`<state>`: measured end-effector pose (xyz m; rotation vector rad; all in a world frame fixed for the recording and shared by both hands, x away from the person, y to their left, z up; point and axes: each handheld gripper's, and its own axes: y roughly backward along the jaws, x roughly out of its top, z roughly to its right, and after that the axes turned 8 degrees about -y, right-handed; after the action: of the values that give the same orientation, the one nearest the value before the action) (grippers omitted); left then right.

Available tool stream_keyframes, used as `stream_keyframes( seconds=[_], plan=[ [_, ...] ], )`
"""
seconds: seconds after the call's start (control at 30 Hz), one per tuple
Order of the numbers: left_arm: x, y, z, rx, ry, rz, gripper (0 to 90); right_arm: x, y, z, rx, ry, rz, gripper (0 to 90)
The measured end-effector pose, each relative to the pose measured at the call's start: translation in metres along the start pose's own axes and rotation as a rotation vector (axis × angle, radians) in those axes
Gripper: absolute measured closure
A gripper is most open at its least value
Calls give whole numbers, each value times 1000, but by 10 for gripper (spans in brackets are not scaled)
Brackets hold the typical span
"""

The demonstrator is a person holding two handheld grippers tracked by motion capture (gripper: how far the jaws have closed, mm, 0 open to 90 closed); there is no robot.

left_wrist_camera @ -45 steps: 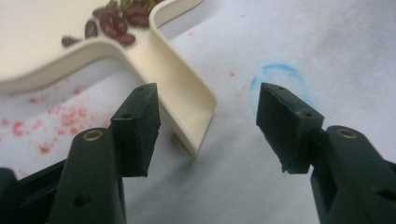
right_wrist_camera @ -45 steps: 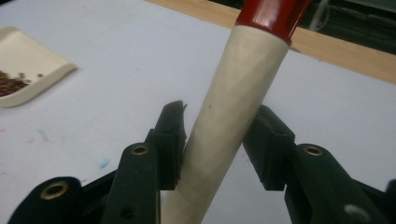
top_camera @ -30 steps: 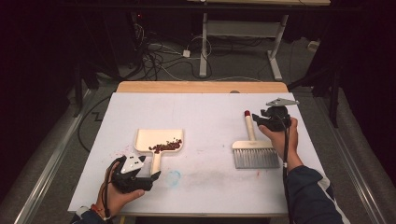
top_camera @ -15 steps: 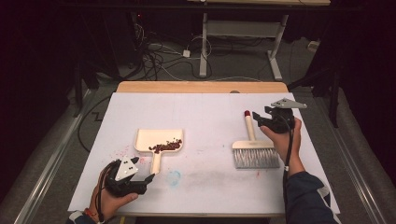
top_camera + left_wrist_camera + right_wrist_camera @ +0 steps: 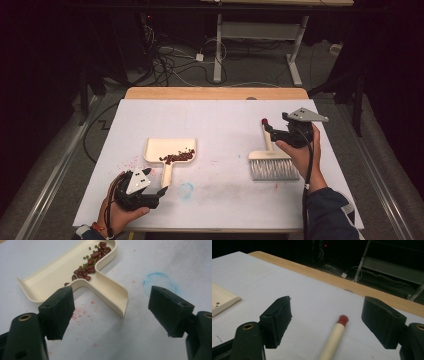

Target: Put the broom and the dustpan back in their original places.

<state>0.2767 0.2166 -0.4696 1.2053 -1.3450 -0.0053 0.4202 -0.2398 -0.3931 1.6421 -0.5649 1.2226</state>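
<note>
White sheet (image 5: 220, 120) covers table, dark room and cables behind. Dustpan (image 5: 170, 151) lies flat left of centre, handle toward person so left gripper (image 5: 159, 192) can take it; beans (image 5: 176, 157) heaped at pan's back wall, safe from spilling. Left jaws wide apart, nothing between, just short of handle end. Brush (image 5: 272, 161) rests flat on sheet, bristles toward person. Right gripper (image 5: 269, 128) jaws have just been opening; red-tipped brush handle lies below gap, pads clear of it. Judgement: sweeping done, tools set down.
</note>
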Motion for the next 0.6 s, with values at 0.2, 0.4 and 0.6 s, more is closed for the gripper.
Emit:
stream_keyframes(
  seconds=[0.2,0.4,0.6],
  plan=[
    [0,0,0,3,-4,-3,200,4,11,-9,13,24,13,246],
    [0,1,-1,0,-4,2,200,1,25,-14,30,24,30,256],
    [0,0,0,-1,-8,-1,200,-2,37,-21,40,55,33,258]
  ],
)
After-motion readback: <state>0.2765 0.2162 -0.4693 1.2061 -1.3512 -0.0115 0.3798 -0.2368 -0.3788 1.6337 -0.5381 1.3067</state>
